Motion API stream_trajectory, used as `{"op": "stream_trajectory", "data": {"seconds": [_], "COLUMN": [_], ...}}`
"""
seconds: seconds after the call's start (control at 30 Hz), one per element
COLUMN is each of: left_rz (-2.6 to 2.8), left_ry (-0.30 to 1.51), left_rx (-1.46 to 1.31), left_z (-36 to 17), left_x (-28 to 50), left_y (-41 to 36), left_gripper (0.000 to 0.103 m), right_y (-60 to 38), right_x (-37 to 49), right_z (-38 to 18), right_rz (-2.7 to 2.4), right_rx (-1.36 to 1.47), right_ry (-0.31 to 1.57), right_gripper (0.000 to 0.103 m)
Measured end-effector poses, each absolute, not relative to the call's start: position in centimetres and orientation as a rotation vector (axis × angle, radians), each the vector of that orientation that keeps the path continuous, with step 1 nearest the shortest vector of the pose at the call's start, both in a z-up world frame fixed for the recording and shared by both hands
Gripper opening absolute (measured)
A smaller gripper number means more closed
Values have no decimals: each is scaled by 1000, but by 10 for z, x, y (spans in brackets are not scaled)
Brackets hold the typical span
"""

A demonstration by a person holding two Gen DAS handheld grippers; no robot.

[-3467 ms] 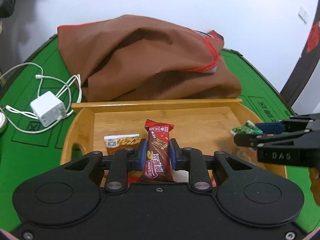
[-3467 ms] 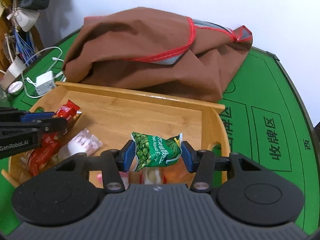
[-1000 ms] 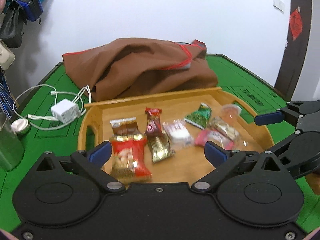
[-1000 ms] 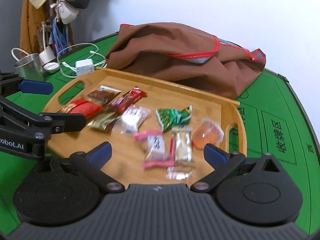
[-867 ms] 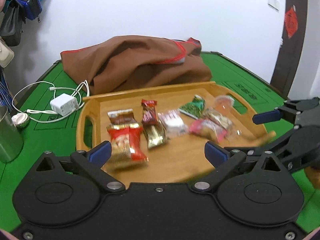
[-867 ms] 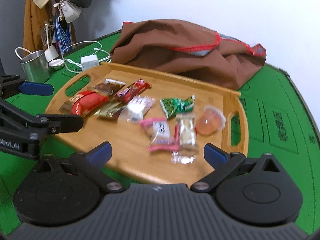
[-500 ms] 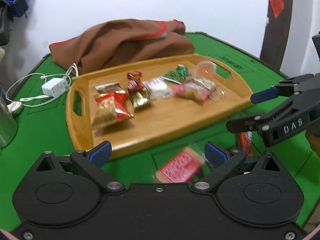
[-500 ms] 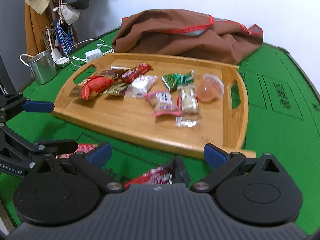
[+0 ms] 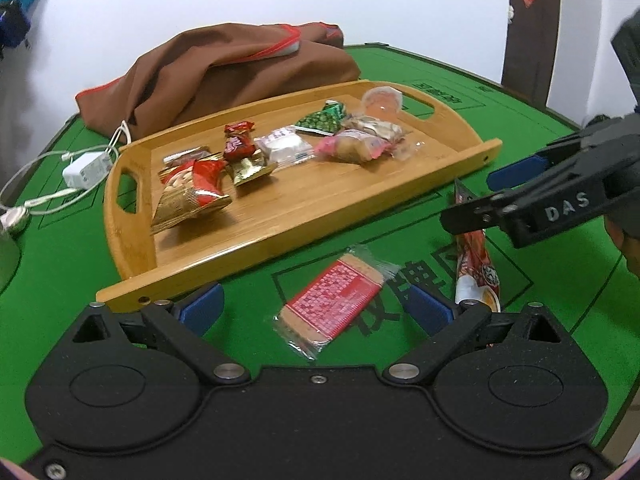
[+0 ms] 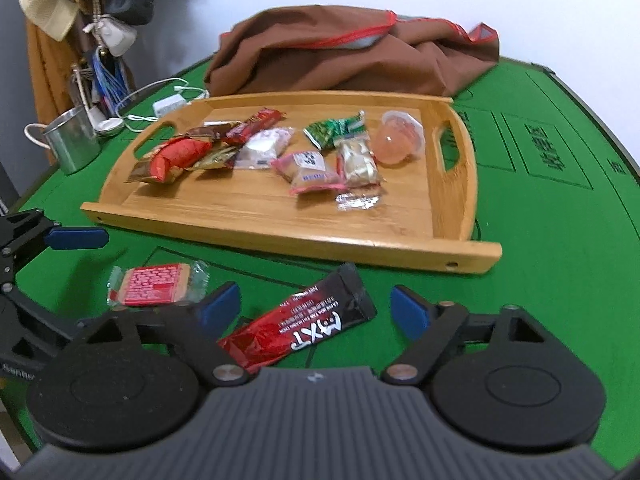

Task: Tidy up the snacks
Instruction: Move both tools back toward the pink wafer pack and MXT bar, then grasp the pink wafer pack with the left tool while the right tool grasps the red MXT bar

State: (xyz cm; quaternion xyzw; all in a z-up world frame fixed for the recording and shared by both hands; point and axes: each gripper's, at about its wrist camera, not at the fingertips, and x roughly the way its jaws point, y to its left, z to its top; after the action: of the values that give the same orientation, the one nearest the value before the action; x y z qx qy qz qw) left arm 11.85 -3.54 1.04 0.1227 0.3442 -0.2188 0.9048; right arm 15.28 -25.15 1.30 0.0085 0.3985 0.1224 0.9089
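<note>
The near end of the red-and-black bar (image 10: pixel 304 330) slips out of sight under the right gripper (image 10: pixel 316 306) body. That gripper tilts down over the bar, jaws closing but not yet touching it. The left gripper (image 9: pixel 316 308) tilts down likewise, jaws wide and empty, over the red cracker pack (image 9: pixel 332 298). Both snacks lie on the green felt, just in front of the wooden tray (image 10: pixel 280 236).

The lower end of the red and black bar (image 10: pixel 298 330) is hidden behind the right gripper's body. The metal cup (image 9: pixel 6 256) is cut by the left edge of the left wrist view. The print on the tray's snacks (image 10: pixel 308 172) is too small to read. The things hanging (image 10: pixel 104 8) at the wall are blurred.
</note>
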Motion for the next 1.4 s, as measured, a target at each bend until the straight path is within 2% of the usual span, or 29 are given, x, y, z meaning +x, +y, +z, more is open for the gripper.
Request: {"op": "stream_trajectory", "data": {"seconds": [0.23,0.27,0.37,0.43,0.5,0.63,0.77,1.0,1.1,1.33,1.4], "left_rz": [-477,-478,-507,-517,-520,-542,-551,-498,-487,-480,-473], "left_ry": [713,711,718,717,710,725,720,683,717,726,730], "left_rx": [258,260,252,234,231,194,196,261,248,205,199], "left_z": [6,6,5,6,7,11,13,10,5,4,6], "left_x": [118,117,116,115,112,108,101,109,116,118,117], "left_y": [-43,-44,-44,-42,-42,-38,-36,-40,-42,-41,-40], "left_gripper": [89,85,64,60,43,26,25,45,47,45,32], "right_y": [-252,-251,-249,-247,-246,-241,-237,-238,-238,-232,-230], "right_x": [152,152,151,150,151,151,152,145,137,121,118], "right_z": [7,7,9,9,10,9,8,11,13,17,17], "right_rz": [241,237,234,233,231,227,226,236,239,256,270], "right_rx": [48,45,28,20,13,-14,-34,-47,-59,-104,-106], "right_ry": [829,825,812,811,810,808,805,808,800,771,774], "right_gripper": [80,76,71,71,71,71,71,73,73,77,77]}}
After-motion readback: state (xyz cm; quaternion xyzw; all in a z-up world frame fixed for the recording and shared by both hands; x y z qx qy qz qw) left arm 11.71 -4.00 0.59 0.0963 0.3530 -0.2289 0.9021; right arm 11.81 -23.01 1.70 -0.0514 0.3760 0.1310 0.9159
